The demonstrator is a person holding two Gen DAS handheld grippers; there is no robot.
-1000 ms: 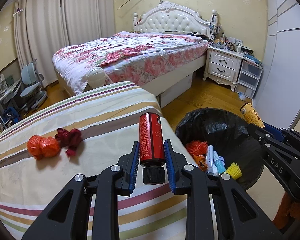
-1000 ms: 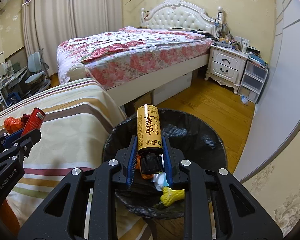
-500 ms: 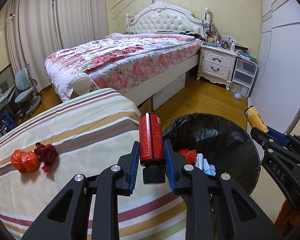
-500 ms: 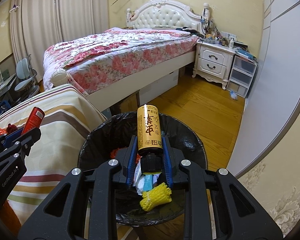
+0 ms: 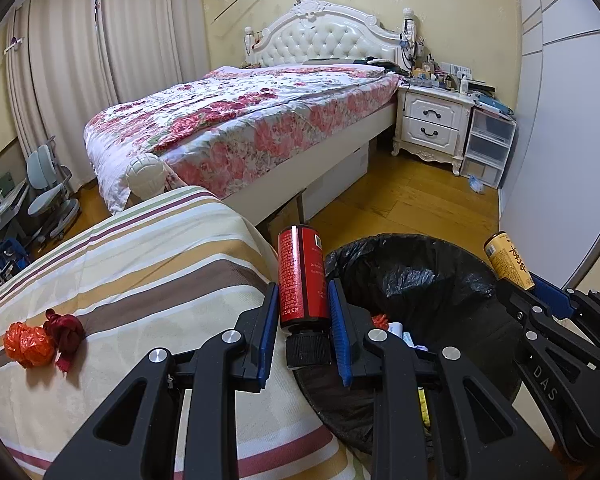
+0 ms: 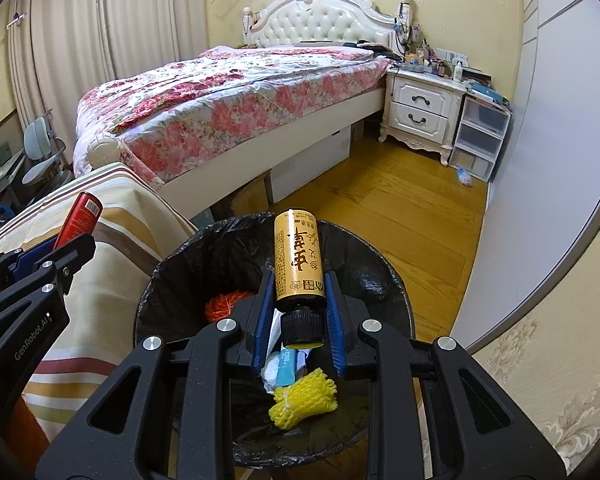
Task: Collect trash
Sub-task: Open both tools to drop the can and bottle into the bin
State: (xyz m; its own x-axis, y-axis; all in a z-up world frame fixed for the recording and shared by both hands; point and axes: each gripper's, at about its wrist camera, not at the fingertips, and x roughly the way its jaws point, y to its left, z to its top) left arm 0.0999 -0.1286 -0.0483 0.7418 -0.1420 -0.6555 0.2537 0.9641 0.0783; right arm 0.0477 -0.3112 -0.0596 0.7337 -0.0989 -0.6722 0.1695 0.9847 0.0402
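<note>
Both my grippers had drifted toward the bin point(image 6: 384, 280): left gripper point(image 5: 303, 320) clamped on the red bottle point(image 5: 302, 276), right gripper point(image 6: 298, 312) on the yellow bottle point(image 6: 298, 264), held above for dropping.

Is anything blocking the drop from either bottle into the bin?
Nothing visible. The yellow bottle in the right gripper hangs over the open trash bin. The red bottle in the left gripper is at the bin's rim, beside the striped cover.

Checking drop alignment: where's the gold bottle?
Right wrist view, centre: the gold plastic bottle sits clamped in the right gripper, above the black-lined bin.
</note>
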